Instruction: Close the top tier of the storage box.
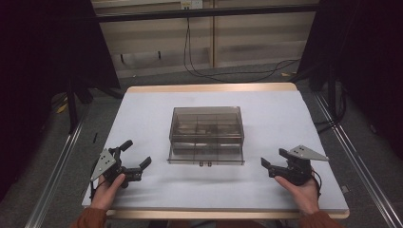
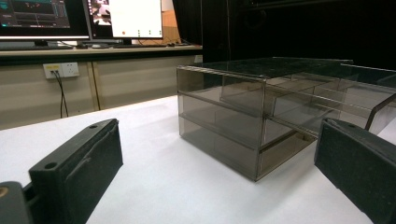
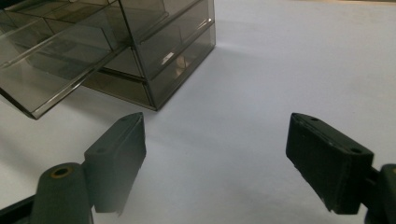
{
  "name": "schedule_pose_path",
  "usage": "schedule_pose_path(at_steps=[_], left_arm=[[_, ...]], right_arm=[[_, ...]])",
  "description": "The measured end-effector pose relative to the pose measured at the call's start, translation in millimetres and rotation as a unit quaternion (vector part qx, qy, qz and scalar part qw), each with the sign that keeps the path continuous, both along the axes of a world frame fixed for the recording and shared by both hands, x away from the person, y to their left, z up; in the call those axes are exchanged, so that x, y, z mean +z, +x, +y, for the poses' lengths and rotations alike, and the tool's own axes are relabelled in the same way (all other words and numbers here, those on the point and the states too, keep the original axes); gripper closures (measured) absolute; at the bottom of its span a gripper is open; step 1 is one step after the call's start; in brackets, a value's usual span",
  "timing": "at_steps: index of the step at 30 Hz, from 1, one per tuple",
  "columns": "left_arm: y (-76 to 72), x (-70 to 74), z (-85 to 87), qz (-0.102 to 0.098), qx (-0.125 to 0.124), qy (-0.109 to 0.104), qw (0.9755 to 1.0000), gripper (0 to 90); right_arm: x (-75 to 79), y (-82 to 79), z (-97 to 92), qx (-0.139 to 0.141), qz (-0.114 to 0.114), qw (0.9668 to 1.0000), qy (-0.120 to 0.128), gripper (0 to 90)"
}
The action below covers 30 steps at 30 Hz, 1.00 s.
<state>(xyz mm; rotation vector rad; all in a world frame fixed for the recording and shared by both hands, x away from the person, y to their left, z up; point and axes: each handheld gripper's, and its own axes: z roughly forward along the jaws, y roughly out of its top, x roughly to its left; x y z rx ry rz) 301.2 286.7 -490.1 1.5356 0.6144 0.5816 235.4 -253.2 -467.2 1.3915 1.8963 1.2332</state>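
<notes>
A smoky transparent drawer box [image 1: 206, 133] stands in the middle of the white table [image 1: 285, 118], with its lower drawer [image 1: 206, 156] pulled out a little toward the person. The left gripper [image 1: 135, 153] rests near the front left edge, jaws wide apart and holding nothing. The right gripper [image 1: 273, 159] (also empty, jaws spread wide) sits near the front right, well apart from the box.

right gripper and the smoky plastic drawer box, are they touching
Apart. The high view shows bare white table between the right gripper and the drawer box; its jaws stand open.
</notes>
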Motion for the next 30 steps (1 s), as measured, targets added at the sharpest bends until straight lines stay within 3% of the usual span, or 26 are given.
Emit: schedule_pose_path(at_steps=[2, 11, 13, 17, 18, 30], left_arm=[[-0.5, 0.0, 0.3, -0.002, 0.000, 0.004, 1.0000, 0.9], [-0.8, -0.2, -0.3, -0.001, 0.002, -0.002, 1.0000, 0.9], [-0.8, -0.2, -0.4, -0.001, 0.002, -0.002, 1.0000, 0.9], [-1.1, -0.3, -0.6, 0.000, 0.002, -0.005, 1.0000, 0.9], [-1.1, -0.2, 0.6, -0.003, 0.002, 0.002, 1.0000, 0.9], [-1.1, -0.4, 0.1, -0.002, 0.002, -0.005, 1.0000, 0.9]], right_arm=[[0.8, -0.7, 0.4, 0.012, 0.013, 0.9998, 0.010, 27.5], [4.3, -4.1, 9.3, 0.055, 0.031, 0.9978, 0.023, 35.8], [4.8, -5.6, 12.0, 0.070, 0.040, 0.9964, 0.025, 45.8], [4.3, -5.4, 16.2, 0.092, 0.051, 0.9941, 0.027, 50.6], [5.1, -6.8, 19.8, 0.102, 0.050, 0.9932, 0.027, 53.4], [8.0, -15.3, 38.1, 0.161, 0.055, 0.9851, 0.028, 70.6]])
